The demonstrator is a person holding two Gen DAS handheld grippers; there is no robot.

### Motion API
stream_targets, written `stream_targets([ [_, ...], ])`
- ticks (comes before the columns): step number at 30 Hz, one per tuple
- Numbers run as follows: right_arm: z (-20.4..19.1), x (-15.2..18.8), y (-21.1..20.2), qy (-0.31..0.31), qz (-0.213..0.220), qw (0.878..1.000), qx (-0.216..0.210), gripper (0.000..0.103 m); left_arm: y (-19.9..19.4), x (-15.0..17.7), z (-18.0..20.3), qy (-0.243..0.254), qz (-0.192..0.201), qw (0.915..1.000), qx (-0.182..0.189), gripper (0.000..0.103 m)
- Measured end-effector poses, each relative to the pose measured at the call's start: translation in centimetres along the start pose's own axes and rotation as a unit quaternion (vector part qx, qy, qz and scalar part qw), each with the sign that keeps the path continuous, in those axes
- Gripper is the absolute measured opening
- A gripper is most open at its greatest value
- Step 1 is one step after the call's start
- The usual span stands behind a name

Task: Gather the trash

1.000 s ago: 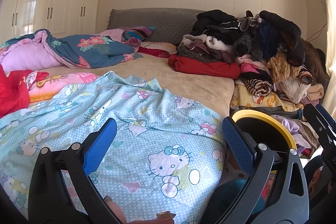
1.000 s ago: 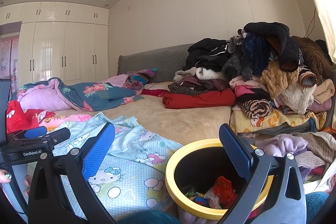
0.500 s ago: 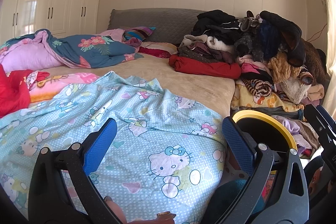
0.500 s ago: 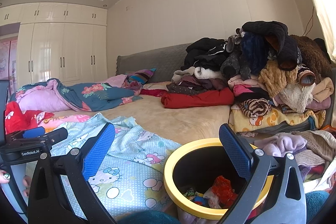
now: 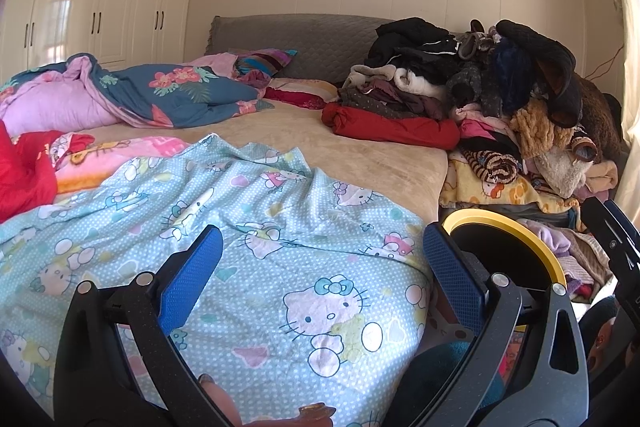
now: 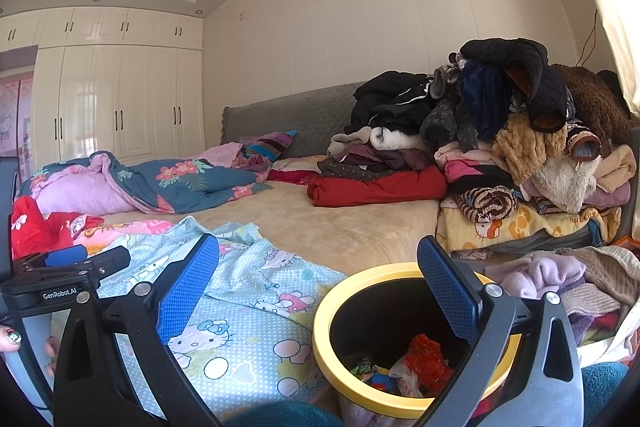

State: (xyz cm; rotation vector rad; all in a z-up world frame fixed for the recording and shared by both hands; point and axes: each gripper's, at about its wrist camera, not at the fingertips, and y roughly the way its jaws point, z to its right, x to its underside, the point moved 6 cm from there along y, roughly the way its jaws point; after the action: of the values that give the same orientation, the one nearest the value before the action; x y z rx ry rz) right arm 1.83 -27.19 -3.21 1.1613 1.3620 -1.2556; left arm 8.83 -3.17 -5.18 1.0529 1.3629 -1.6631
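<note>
A black bin with a yellow rim (image 6: 332, 311) stands beside the bed, low in the right wrist view; crumpled wrappers (image 6: 424, 359) in red and other colours lie inside it. My right gripper (image 6: 320, 295) hangs open above the bin's near left side, nothing between its blue pads. In the left wrist view the same bin (image 5: 532, 239) shows behind the right finger. My left gripper (image 5: 320, 275) is open and empty over a light blue cartoon-cat sheet (image 5: 256, 235). The left gripper (image 6: 60, 279) also appears at the left edge of the right wrist view.
The bed (image 5: 352, 151) carries a floral quilt (image 5: 168, 91) at the far left and a tall heap of clothes (image 5: 500, 99) at the right. More clothes (image 6: 560, 279) lie beside the bin. White wardrobes (image 6: 120, 107) line the left wall.
The right wrist view has tilted slightly, so the bin sits a little further left in it. The left gripper has barely moved. Both grippers stay open.
</note>
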Motion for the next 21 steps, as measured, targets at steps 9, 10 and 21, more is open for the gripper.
stream_targets([
  [9, -0.2, 0.3, 0.1, 0.006, -0.001, 1.0, -0.006, 0.097, 0.4, 0.5, 0.1, 0.001, -0.011, 0.9999, -0.007, 0.092],
  [10, -0.2, 0.2, 0.2, 0.008, -0.002, 1.0, -0.009, 0.097, 0.5, 0.5, 0.1, 0.0, -0.017, 0.9998, -0.01, 0.092],
  [21, -15.7, -0.1, 6.3, -0.031, -0.116, 0.969, -0.216, 0.097, -2.2, 0.8, -18.1, -0.115, -0.06, 0.9723, -0.194, 0.092],
])
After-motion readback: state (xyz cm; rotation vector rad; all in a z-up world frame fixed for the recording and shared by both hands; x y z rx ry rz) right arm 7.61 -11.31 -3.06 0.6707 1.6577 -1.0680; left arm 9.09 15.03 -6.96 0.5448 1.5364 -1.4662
